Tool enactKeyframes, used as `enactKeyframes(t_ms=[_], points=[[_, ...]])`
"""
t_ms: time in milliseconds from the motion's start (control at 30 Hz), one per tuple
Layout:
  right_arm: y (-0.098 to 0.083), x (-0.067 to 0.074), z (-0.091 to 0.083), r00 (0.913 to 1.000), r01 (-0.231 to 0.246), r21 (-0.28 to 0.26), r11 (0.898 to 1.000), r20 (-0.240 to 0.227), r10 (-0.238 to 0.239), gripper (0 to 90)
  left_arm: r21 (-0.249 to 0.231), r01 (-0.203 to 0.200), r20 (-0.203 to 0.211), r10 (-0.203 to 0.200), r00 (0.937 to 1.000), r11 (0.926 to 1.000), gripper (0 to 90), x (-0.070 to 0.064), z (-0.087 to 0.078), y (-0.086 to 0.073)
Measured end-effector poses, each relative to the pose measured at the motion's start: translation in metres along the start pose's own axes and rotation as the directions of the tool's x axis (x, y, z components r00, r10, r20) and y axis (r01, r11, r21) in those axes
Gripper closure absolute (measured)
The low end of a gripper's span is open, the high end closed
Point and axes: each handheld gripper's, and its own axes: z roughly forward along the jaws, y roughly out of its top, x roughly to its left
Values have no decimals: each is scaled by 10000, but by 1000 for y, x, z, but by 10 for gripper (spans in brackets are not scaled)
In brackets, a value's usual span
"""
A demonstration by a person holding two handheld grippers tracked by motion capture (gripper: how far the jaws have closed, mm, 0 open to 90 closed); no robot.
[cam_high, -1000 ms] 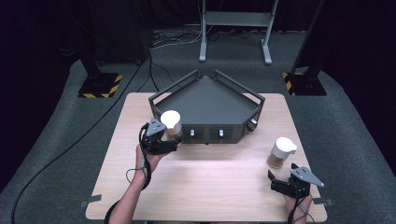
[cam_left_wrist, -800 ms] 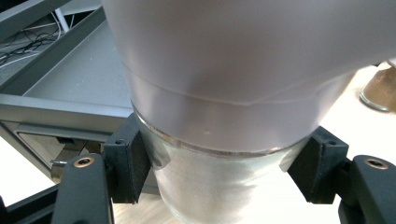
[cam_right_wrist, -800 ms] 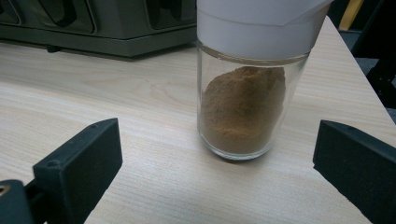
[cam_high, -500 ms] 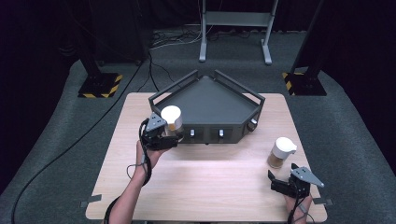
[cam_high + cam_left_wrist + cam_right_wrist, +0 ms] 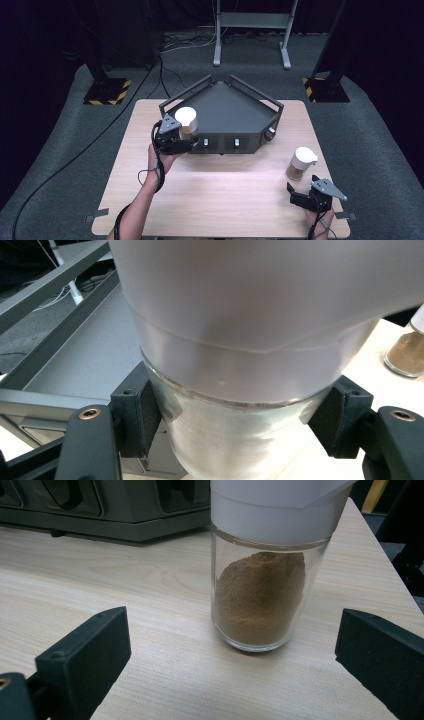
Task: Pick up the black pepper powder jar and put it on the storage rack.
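My left gripper [image 5: 185,136] is shut on a glass jar with a white lid [image 5: 186,119] and holds it upright at the front left corner of the dark grey tray [image 5: 227,102]. In the left gripper view both pads [image 5: 146,415] press on the jar's glass [image 5: 235,440] just under the lid. A second jar [image 5: 300,163] with brown powder and a white lid stands on the table at the front right. My right gripper [image 5: 303,185] rests just behind that jar, open. In the right gripper view the powder jar [image 5: 265,595] stands beyond the wide-apart jaws, untouched.
The tray has raised rails and knobs on its front wall [image 5: 235,143]. The wooden table [image 5: 220,195] spreads light and bare between the two hands. Dark stands and cables [image 5: 165,75] lie on the floor beyond the table.
The left gripper has carried its jar a little farther away and to the right, closer over the tray's corner. The right gripper and the powder jar have stayed put.
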Motion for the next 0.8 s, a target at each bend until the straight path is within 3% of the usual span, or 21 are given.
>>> enactKeyframes(t_ms=[800], points=[[1, 0, 0, 10000, 40, 31, 10000, -26, -40, 4, -11, 85, -74, -85, 9999, 10000, 306, 6, 15, 17]])
